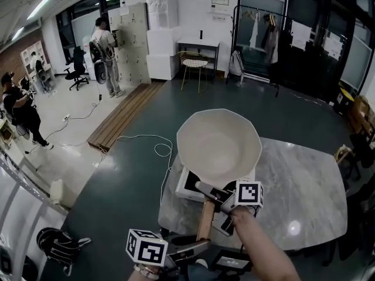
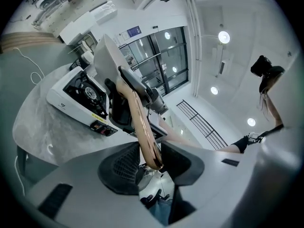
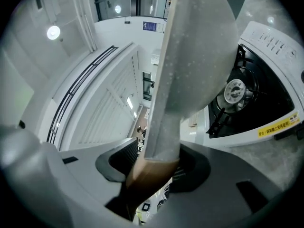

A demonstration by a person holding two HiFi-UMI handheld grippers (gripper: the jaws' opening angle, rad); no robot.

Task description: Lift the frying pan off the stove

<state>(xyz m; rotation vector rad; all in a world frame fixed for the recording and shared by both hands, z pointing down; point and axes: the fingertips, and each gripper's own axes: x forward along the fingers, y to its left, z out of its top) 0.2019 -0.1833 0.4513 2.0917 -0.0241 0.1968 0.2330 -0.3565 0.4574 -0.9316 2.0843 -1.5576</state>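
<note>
The cream, wide-bowled frying pan point(image 1: 218, 145) is held clear of the white single-burner gas stove point(image 3: 259, 91). Its tan wooden handle point(image 2: 140, 122) is clamped at the tail end by the left gripper point(image 2: 152, 163). Ahead of that (where wood meets grey metal), it is clamped by the right gripper point(image 3: 153, 167). The bowl is carried just beyond the right gripper's jaws, above the stove.

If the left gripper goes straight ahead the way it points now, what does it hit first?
The left gripper is shut on the end of the handle. Going straight on along it, it would likely first meet the right gripper, clamped on the same handle nearer the frying pan. Depth is unclear.
</note>
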